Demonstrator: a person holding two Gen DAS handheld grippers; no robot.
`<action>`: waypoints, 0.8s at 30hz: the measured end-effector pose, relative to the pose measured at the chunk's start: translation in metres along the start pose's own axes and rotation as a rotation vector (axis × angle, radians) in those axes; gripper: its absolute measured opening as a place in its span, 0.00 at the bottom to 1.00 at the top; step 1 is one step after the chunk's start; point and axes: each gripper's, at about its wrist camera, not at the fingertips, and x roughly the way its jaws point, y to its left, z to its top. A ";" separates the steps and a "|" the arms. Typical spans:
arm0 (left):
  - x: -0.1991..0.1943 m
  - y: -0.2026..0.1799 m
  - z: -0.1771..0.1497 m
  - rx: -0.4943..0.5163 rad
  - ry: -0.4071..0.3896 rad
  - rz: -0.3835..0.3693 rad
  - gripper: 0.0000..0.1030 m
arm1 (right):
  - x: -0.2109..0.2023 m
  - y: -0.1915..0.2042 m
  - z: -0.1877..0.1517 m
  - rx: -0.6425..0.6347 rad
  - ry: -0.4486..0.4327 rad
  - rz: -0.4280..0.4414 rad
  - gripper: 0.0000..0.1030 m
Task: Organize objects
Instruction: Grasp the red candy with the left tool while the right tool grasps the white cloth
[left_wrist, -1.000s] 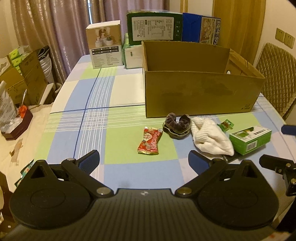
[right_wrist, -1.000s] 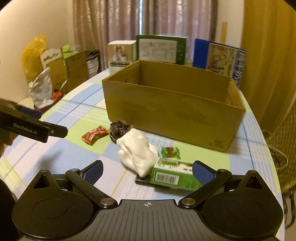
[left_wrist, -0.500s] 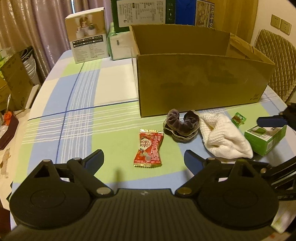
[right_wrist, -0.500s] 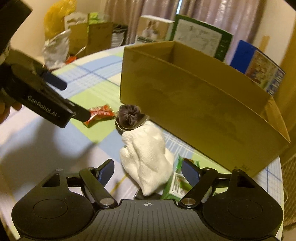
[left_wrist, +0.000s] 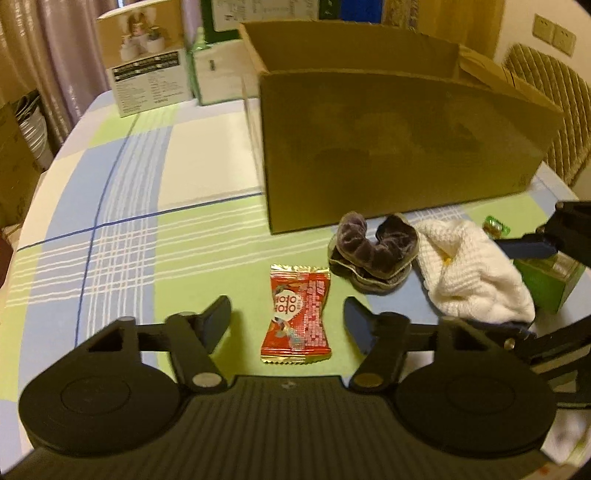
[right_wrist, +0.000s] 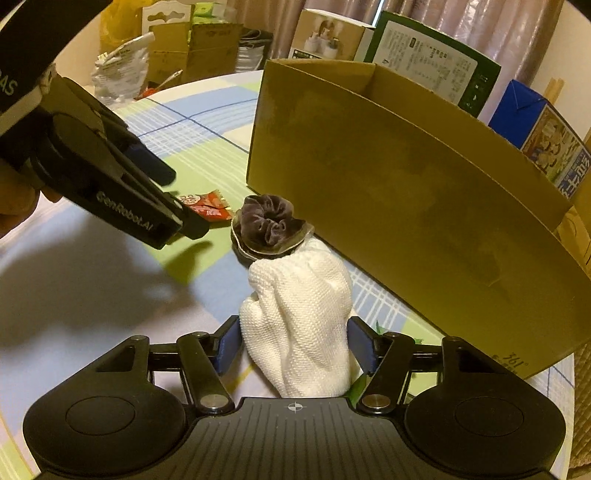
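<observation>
A red snack packet (left_wrist: 295, 314) lies on the checked tablecloth between the fingers of my left gripper (left_wrist: 286, 321), which is open around it. A purple scrunchie (left_wrist: 373, 251) sits just right of the packet, in front of the open cardboard box (left_wrist: 399, 147). My right gripper (right_wrist: 294, 343) is open and straddles a white knitted cloth (right_wrist: 299, 317), its pads close to the cloth's sides. In the right wrist view the scrunchie (right_wrist: 267, 225) lies beyond the cloth, with the left gripper (right_wrist: 183, 201) over the packet (right_wrist: 207, 205). A green carton (left_wrist: 546, 284) is partly hidden behind the cloth (left_wrist: 472, 273).
A small green candy (left_wrist: 496, 225) lies near the box's front right. Behind the box stand a white product box (left_wrist: 147, 74), a green-edged box (right_wrist: 432, 66) and a blue box (right_wrist: 546, 136). A quilted chair (left_wrist: 550, 103) is at the right. Bags and cartons (right_wrist: 184, 48) crowd the left.
Both grippers have moved forward and down. The left now brackets the snack packet. The right has swung left over the white cloth and its fingers have narrowed around it.
</observation>
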 end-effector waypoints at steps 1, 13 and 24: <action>0.002 -0.001 0.000 0.007 0.006 -0.001 0.49 | 0.001 0.000 0.000 0.002 0.000 -0.001 0.57; 0.001 -0.011 -0.003 -0.033 0.033 -0.014 0.25 | -0.007 -0.004 0.010 0.047 0.002 -0.026 0.27; -0.067 -0.027 -0.007 -0.112 -0.039 0.002 0.25 | -0.075 -0.019 0.007 0.277 -0.065 -0.016 0.25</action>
